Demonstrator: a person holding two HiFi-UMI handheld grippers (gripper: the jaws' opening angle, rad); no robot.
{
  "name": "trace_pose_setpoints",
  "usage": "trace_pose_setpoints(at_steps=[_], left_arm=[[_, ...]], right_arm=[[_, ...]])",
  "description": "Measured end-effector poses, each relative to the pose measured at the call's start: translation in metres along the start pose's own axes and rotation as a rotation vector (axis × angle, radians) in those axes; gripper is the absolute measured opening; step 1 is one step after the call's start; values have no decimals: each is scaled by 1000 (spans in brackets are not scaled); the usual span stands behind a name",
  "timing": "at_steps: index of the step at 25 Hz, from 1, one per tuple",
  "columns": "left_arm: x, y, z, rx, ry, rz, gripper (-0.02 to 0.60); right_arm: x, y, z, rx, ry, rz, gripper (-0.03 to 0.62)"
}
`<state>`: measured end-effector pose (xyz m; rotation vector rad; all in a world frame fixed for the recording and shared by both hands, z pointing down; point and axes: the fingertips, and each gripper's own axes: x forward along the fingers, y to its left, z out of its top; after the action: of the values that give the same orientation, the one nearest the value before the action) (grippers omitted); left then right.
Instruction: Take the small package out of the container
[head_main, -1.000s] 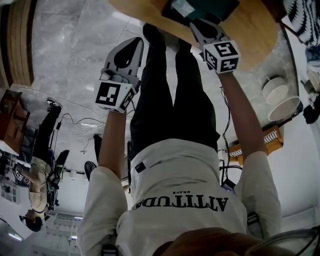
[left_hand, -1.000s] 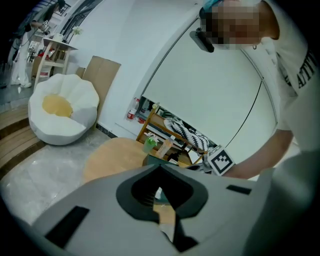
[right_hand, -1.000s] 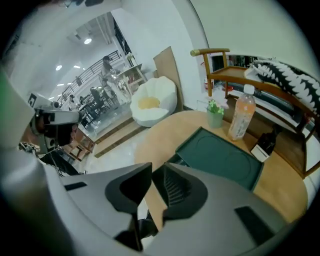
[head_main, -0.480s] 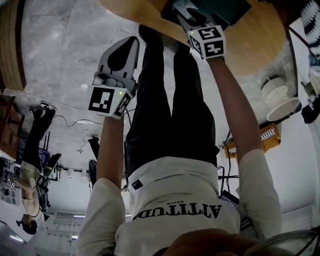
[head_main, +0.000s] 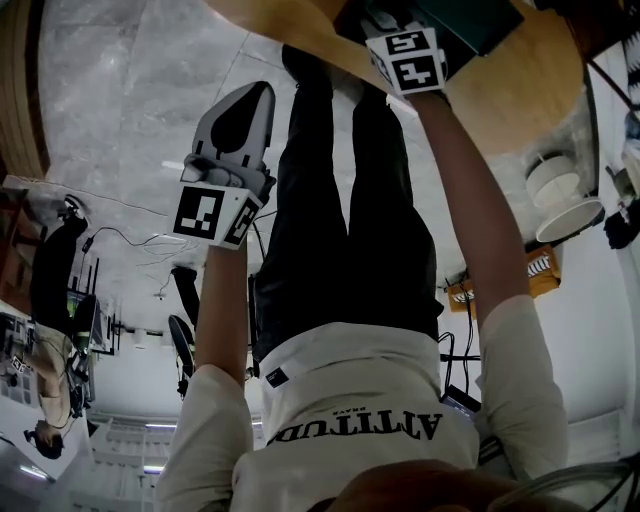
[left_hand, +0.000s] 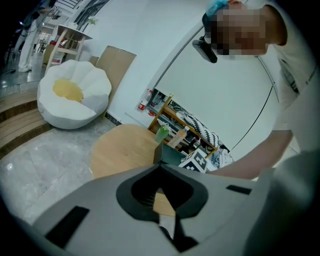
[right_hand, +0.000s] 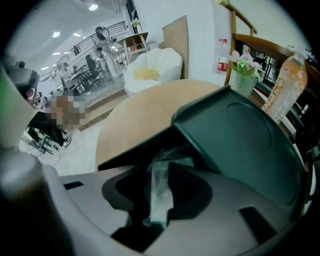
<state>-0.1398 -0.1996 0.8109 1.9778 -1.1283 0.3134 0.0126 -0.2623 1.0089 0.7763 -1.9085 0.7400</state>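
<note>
Right gripper (right_hand: 160, 175) is the one on the job. It sits lower centre of the right gripper view, nosed into the open mouth of the dark green container (right_hand: 125, 152), under the tilted-up lid (right_hand: 235, 135). Its jaws are opening, well apart. The clear plastic small package (right_hand: 161, 192) stands in the gap between them. It lies against the right-hand jaw, with a dark gap showing on its left side, so it does not look pinched.

Package long axis runs bottom-to-top in that frame, along the jaws' own direction. The lower end is down in the throat of the gripper. The crumpled upper end is at the container mouth, not clear of it yet as far as I can judge.

Left gripper (left_hand: 162, 187) is bottom centre of its own view, jaws together and nothing between them. It is well apart from the container, which stands on the round wooden table (left_hand: 120, 152) mid-frame. In the head view it hangs at left, off the table.

Right is clearly the nearer one. For a pull-out, it would need to re-close across the package's thin side.
</note>
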Motion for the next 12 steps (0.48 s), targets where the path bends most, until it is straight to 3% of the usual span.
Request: trace_pose_setpoints(at_steps=[2,5,12], left_arm=[[-3,7,-1,-4,-5,3,21],[-9,16,1,-9,-10,6,23],[-15,2,6,1,-19,-1,22]], right_arm=[[6,0,4,-4,5,-23,82],[12,5,8,-17,14,-34,33],[-18,8,6,-17,3,-17,21]])
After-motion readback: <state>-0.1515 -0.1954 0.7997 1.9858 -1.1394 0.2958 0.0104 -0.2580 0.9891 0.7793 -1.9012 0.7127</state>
